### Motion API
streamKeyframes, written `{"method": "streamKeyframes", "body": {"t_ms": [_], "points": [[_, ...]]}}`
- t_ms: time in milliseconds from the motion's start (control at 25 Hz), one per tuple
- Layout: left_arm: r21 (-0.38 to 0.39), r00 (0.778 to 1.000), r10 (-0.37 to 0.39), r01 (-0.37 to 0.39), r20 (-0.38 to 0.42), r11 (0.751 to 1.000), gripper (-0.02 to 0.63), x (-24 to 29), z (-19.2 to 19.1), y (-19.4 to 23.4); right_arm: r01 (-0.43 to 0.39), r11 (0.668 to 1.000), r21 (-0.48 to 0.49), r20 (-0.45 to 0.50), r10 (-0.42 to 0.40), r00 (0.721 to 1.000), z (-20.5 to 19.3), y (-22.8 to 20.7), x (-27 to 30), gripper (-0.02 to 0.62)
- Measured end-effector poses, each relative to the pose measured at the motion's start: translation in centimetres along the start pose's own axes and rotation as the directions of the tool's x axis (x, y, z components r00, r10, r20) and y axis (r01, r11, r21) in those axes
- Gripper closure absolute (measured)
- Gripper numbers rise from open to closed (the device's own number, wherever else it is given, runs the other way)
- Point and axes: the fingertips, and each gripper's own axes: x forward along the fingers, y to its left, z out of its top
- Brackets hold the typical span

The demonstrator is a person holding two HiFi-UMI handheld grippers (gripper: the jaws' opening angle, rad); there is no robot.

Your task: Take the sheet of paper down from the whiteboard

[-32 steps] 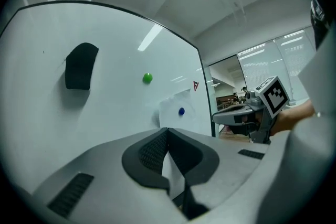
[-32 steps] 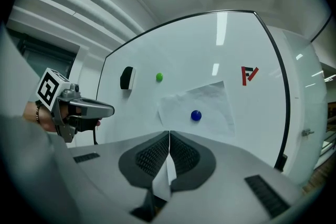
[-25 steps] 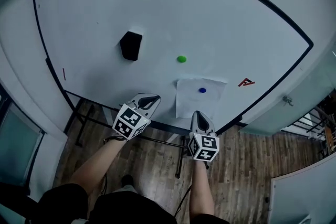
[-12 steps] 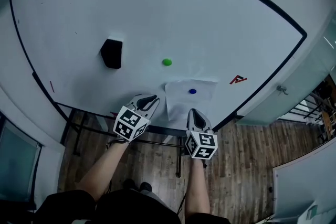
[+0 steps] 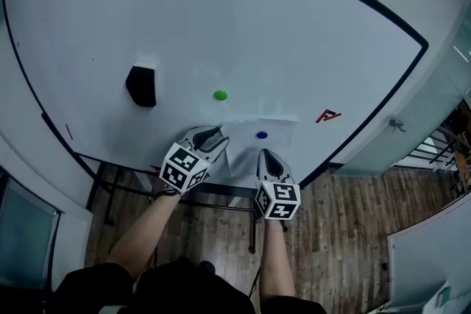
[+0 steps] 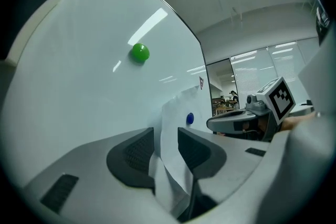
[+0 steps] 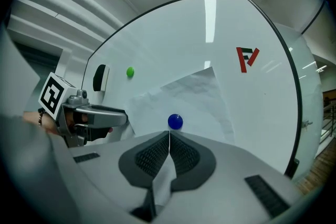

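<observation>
A white sheet of paper (image 5: 280, 130) hangs low on the whiteboard (image 5: 221, 18), pinned by a blue magnet (image 5: 261, 134). My left gripper (image 5: 213, 134) is at the sheet's left edge. In the left gripper view its jaws (image 6: 165, 134) have just been opening and stand open, with the paper (image 6: 176, 113) running loosely between the pads. My right gripper (image 5: 265, 156) is at the sheet's bottom edge. The right gripper view shows it (image 7: 169, 134) shut on the paper (image 7: 194, 94), just below the blue magnet (image 7: 175, 121).
A green magnet (image 5: 220, 95) sits on the board up and left of the sheet, and a black eraser (image 5: 141, 86) farther left. A red logo (image 5: 327, 116) is to the sheet's right. Below the board are its stand and a wooden floor (image 5: 346, 232).
Both grippers have moved up to the sheet, the left one shifting right onto its left edge. The sheet's lower part now bulges off the board.
</observation>
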Motion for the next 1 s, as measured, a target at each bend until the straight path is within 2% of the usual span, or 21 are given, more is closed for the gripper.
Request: {"method": "streamKeyframes", "body": {"t_ms": [280,320,360,400,680,800,1000], "points": [[0.016,1.000,-0.006,0.006,-0.011,1.000,0.486,1.7,0.2,0.0,0.003,0.999,-0.033,0.005,-0.003,1.000,0.3,-0.6,1.9,0.571],[0.018,1.000,0.001,-0.001,-0.013,1.000,0.501,1.8,0.2,0.1,0.003,0.999,-0.036,0.010,-0.002,1.000,0.5,-0.6,2.1,0.571],[0.017,1.000,0.006,-0.006,-0.012,1.000,0.550,1.9,0.3,0.2,0.008,0.999,-0.038,0.015,-0.007,1.000,0.7,-0.6,2.3,0.570],[0.013,1.000,0.008,-0.007,-0.011,1.000,0.572,1.9,0.3,0.3,0.019,0.999,-0.044,0.019,-0.018,1.000,0.8,-0.7,2.3,0.569],[-0.003,1.000,-0.018,0.018,-0.007,1.000,0.584,2.1,0.4,0.4,0.074,0.994,-0.075,0.056,-0.070,0.996,2.1,-0.7,2.7,0.565],[-0.001,1.000,-0.026,0.026,-0.008,1.000,0.584,2.2,0.5,0.4,0.084,0.992,-0.091,0.057,-0.079,0.995,2.1,-0.5,3.0,0.508],[0.002,0.999,-0.035,0.035,-0.009,0.999,0.584,2.2,0.4,0.5,0.129,0.984,-0.120,0.065,-0.122,0.990,1.9,-0.1,3.1,0.485]]}}
